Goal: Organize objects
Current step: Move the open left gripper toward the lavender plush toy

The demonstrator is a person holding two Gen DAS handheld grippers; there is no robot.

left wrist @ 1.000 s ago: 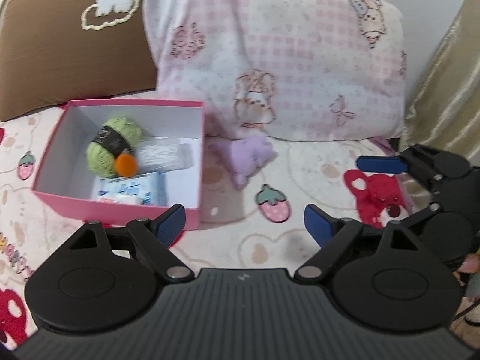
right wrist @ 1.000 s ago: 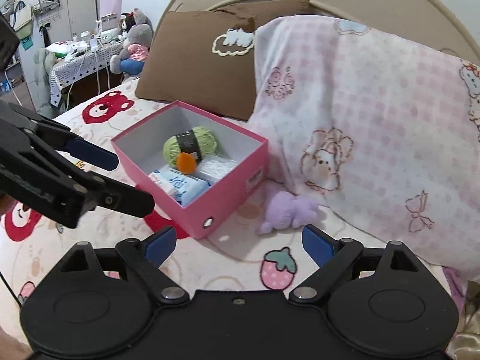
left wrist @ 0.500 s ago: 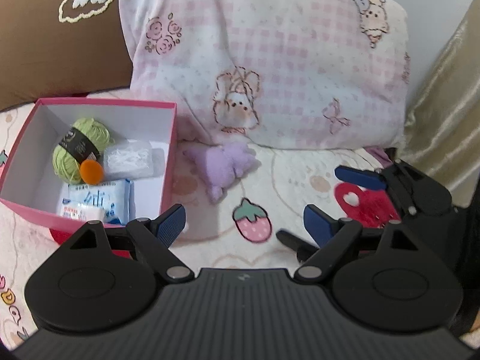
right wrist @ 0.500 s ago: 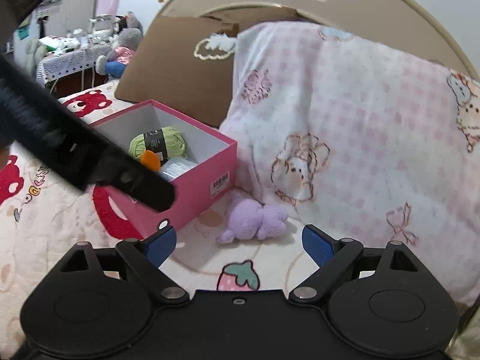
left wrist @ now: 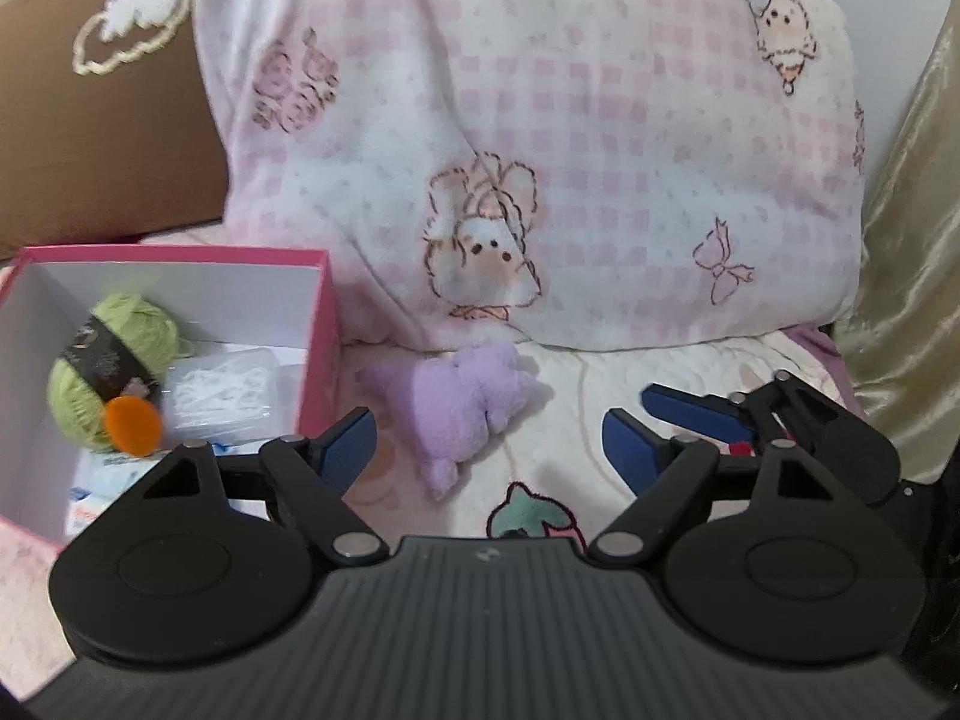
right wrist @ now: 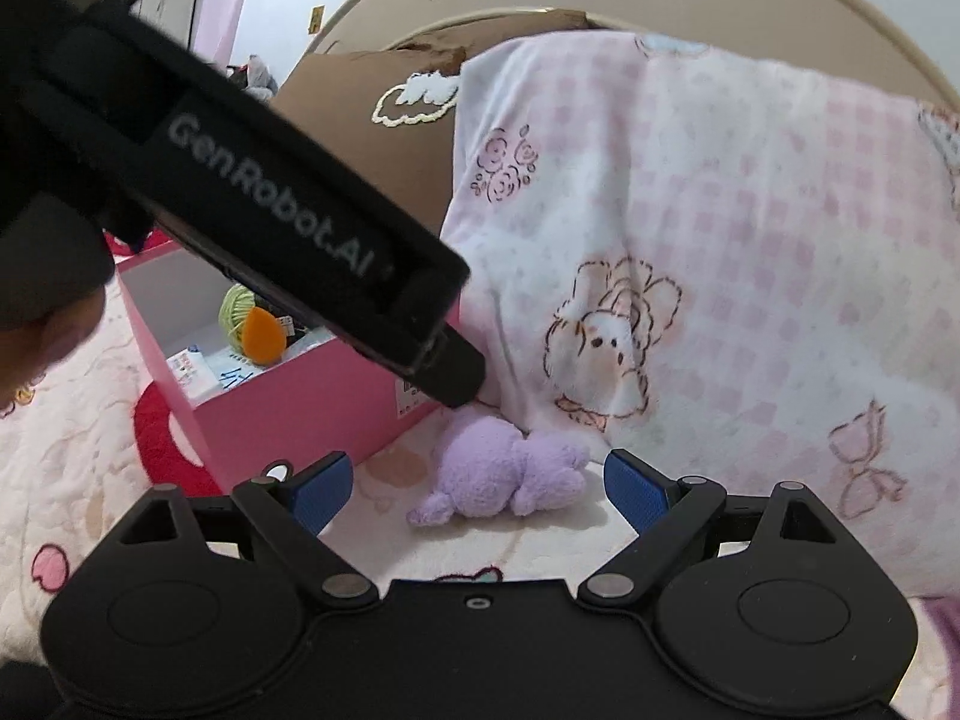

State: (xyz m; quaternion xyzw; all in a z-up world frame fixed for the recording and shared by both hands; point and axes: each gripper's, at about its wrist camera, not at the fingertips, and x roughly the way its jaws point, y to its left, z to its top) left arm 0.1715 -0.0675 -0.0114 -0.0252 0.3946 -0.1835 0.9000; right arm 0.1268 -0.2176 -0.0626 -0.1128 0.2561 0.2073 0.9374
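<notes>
Both grippers hover low over a patterned bedspread [left wrist: 576,384], each pointed at a small purple plush toy [left wrist: 462,405] that lies on the cover at the foot of a pink checked pillow [left wrist: 540,138]. The left gripper [left wrist: 489,450] has its blue-padded fingers [left wrist: 348,441] spread wide and holds nothing; the toy lies ahead of the fingertips, in line with the gap between them but nearer the left pad, and it is not touched. The right gripper [right wrist: 477,489] is likewise wide open and empty, and from its own camera the toy [right wrist: 504,474] lies just beyond the tips, centred between the two pads. In the left wrist view the right gripper's tips [left wrist: 690,414] show to the right of the left gripper's right finger, close beside it; in the right wrist view the left gripper's black body [right wrist: 252,192] crosses the upper left of the frame, with its tip above the toy. To the left of the left finger stands an open pink box [left wrist: 318,324], its near corner just beside the toy. Inside it lie a green yarn ball [left wrist: 114,360] with a dark band, an orange disc [left wrist: 133,423] in front of the yarn, a clear plastic packet [left wrist: 228,390] and a blue-and-white pack [left wrist: 96,492]. A brown pillow [left wrist: 96,138] with a white cloud patch leans behind the box.
</notes>
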